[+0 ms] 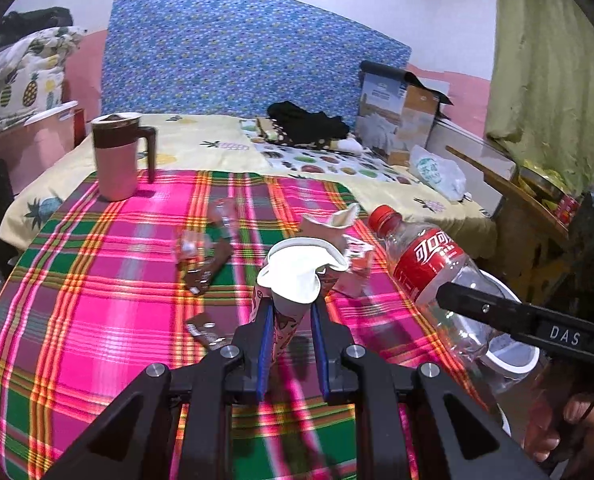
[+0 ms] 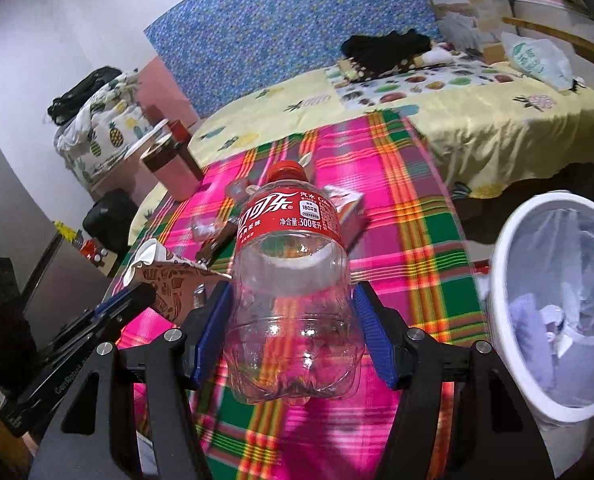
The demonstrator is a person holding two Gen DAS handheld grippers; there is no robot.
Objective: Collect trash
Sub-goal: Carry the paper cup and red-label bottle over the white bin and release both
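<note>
Left tongs clamped on crushed paper cup, frame centre. Right tongs clamped wide across empty cola bottle, base toward camera. Both lifted clear of plaid cloth, probably for white bin, lower right.

A home bedroom is shown: a bed with pineapple-print sheet at centre, folded bedding stacked upper left.
</note>
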